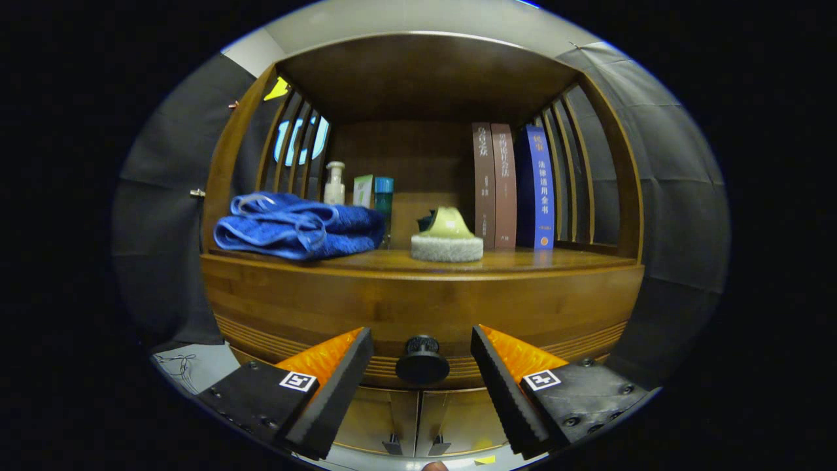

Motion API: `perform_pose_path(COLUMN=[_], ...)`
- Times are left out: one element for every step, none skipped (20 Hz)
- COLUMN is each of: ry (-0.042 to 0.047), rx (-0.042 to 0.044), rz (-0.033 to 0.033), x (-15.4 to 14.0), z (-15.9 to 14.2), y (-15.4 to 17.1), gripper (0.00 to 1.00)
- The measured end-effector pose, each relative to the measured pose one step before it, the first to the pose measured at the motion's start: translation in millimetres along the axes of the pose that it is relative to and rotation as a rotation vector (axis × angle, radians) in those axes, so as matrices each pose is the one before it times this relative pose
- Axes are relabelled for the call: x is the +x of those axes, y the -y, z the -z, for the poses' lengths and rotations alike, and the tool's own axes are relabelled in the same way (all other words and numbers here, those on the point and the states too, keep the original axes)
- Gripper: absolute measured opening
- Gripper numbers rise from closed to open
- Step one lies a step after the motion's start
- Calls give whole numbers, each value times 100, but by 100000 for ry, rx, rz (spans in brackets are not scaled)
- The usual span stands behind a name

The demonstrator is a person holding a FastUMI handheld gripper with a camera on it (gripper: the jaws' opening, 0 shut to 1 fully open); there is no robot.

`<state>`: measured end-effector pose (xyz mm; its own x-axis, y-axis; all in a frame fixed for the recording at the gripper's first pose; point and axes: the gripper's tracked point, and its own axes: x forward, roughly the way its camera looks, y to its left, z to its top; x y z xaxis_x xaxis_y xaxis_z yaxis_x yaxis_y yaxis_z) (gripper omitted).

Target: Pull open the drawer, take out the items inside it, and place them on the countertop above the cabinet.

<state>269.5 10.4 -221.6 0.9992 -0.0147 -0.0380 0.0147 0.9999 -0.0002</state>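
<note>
Gripper view: the gripper (422, 366) has its fingers spread wide, pinching nothing; the round dark knob (422, 361) of the drawer (418, 307) sits between the two fingers, touching neither — roughly centred in the gap. The knob's stem points straight out toward the camera; the drawer front is shut flush with the cabinet, its long axis running side to side across the fingers. Just above the knob lies the countertop (523, 260); on it, up and left of the knob, a folded blue towel (297, 226); behind the towel a pump bottle (335, 183), a small box (363, 191) and a teal container (384, 196). Almost directly above the knob stands a pale-green scrubber on a grey pad (447, 241); up and right of it, three upright books (513, 186). Below the knob, two cabinet doors (418, 418) meet at a seam.
</note>
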Motion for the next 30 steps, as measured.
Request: perform_pose_path(ry=[-361, -741, -944, -648, -417, -231, 7, 412, 506, 993, 1176, 832, 540, -55, -445, -607, -536, -233, 148, 330, 287, 256, 183, 144, 319, -84, 133, -106, -27, 274], rx=[-80, 152, 799, 915, 736, 478, 143, -600, -837, -717, -461, -394, -298, -415, -104, 405, 1001, 1494, 1309, 838, 386, 624, 753, 920, 646, 82, -500, -928, -888, -700], rz=[-417, -188, -262, -450, -484, -424, -411, 237, 326, 162, -26, -113, -265, -43, -122, 127, 8, -312, -109, 373, 741, 538, 525, 90, -139, -32, 1, 6, -23, -193], x=[-861, -920, -1010, -1043, -1033, -1049, -1096, -1054, -1238, -1143, -1185, -1157, -1157, -1051, -1097, -1058, -899, -787, -803, -777, -736, -627, -604, -612, -557, -431, -420, -388, -448, -296], z=[-807, -840, -897, -778, -835, -854, -956, -1070, -1089, -1233, -1152, -1103, -905, -722, -606, -443, -463, -445, -479, -628, -557, -560, -531, -431, -442, -265, -123, -24, 75, -28], y=[-36, -3, 0, -84, -37, -24, -99, 122, 88, 47, -43, -134, -95, -127, -134, -76, -197, -190, -99, 50, 303, 177, 75, 89, 90, 60, 117, 112, 11, -10], gripper=[99, 99, 99, 99, 99, 99, 99, 99, 99, 99, 99, 99, 99, 99, 99, 99, 99, 99, 99, 99, 99, 98, 99, 99, 99, 99, 99, 99, 99, 99])
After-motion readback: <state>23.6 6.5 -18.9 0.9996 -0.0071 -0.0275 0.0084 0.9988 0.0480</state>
